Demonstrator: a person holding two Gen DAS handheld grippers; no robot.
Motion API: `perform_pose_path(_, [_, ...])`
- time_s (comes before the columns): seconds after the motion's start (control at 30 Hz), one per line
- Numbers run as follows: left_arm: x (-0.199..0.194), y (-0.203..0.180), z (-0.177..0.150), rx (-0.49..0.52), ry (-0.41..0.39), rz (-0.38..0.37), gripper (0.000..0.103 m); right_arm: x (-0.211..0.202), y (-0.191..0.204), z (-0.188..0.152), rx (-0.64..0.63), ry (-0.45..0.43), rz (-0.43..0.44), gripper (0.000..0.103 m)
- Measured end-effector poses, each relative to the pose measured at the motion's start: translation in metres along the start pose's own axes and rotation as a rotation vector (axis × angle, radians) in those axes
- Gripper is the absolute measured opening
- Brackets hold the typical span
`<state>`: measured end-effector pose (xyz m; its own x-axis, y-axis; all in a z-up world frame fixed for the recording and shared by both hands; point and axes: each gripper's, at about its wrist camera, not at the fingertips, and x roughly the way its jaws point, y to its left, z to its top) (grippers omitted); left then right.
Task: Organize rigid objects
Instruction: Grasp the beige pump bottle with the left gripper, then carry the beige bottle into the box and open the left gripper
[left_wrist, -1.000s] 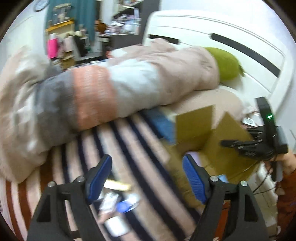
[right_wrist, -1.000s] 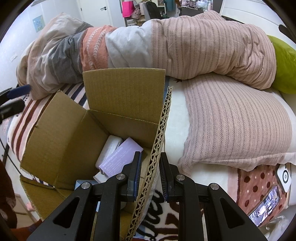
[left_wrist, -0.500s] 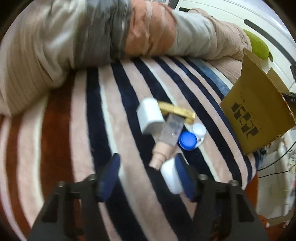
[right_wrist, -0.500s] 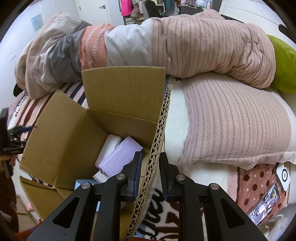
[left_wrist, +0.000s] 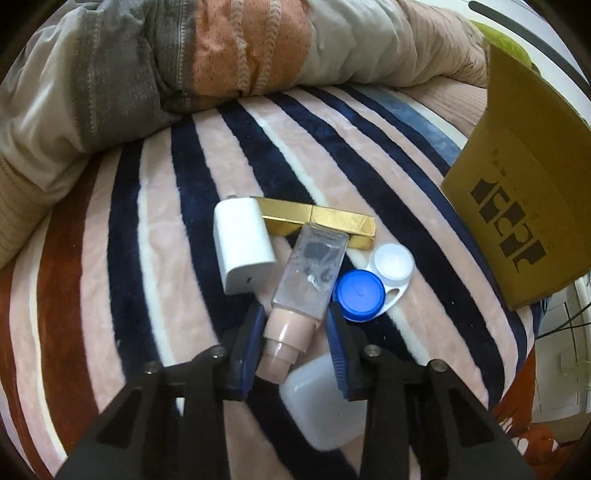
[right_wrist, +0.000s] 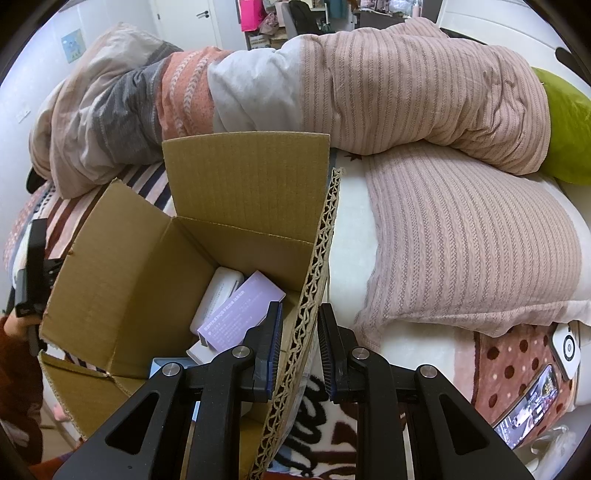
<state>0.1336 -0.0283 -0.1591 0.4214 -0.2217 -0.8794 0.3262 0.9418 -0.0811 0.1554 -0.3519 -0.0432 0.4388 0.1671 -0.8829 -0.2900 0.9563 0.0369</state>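
Observation:
In the left wrist view a clear bottle with a beige pump neck (left_wrist: 308, 280) lies on the striped blanket. My left gripper (left_wrist: 295, 339) is open with its blue pads on either side of the bottle's neck. Around it lie a white charger block (left_wrist: 242, 243), a gold box (left_wrist: 321, 221), a blue-and-white lens case (left_wrist: 373, 284) and a white case (left_wrist: 325, 402). In the right wrist view my right gripper (right_wrist: 299, 347) is shut on the right flap (right_wrist: 314, 288) of the cardboard box (right_wrist: 122, 280). A purple box (right_wrist: 240, 310) and a white case (right_wrist: 218, 291) lie inside.
A rolled quilt (left_wrist: 184, 66) lies along the far side of the blanket. The cardboard box (left_wrist: 517, 206) stands at the right of the left wrist view. A pink pillow (right_wrist: 461, 240), a green cushion (right_wrist: 565, 122) and a phone (right_wrist: 528, 402) are at the right.
My left gripper swung down from facing the box to the pile of items, moved in over the bottle, and its jaws narrowed around the neck. The right gripper has held still.

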Motion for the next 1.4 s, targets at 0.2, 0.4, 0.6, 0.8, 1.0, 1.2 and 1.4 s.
perform_pose_path(0.2, [0.012,0.002,0.008,-0.028,0.007,-0.015,0.031,0.0,0.0,-0.001,-0.002,-0.001,-0.003,0.016])
perform_pose_path(0.4, [-0.002,0.001,0.01,-0.046,-0.029,-0.001,0.024,-0.001,0.001,-0.002,0.001,-0.001,0.0,0.016])
perform_pose_path(0.6, [-0.048,-0.014,0.015,0.0,-0.114,-0.001,0.024,-0.002,0.0,-0.003,0.0,-0.002,0.005,0.016])
perform_pose_path(0.8, [-0.1,-0.039,0.03,0.054,-0.216,-0.013,0.023,-0.002,0.0,-0.003,0.001,-0.003,0.005,0.016])
perform_pose_path(1.0, [-0.145,-0.078,0.055,0.119,-0.308,-0.087,0.023,-0.003,0.0,-0.003,0.007,-0.006,0.012,0.016])
perform_pose_path(1.2, [-0.163,-0.132,0.085,0.198,-0.334,-0.167,0.023,-0.003,0.001,-0.003,0.003,-0.007,0.009,0.016])
perform_pose_path(1.4, [-0.12,-0.173,0.11,0.222,-0.19,-0.203,0.023,-0.003,0.001,-0.003,0.005,-0.008,0.013,0.016])
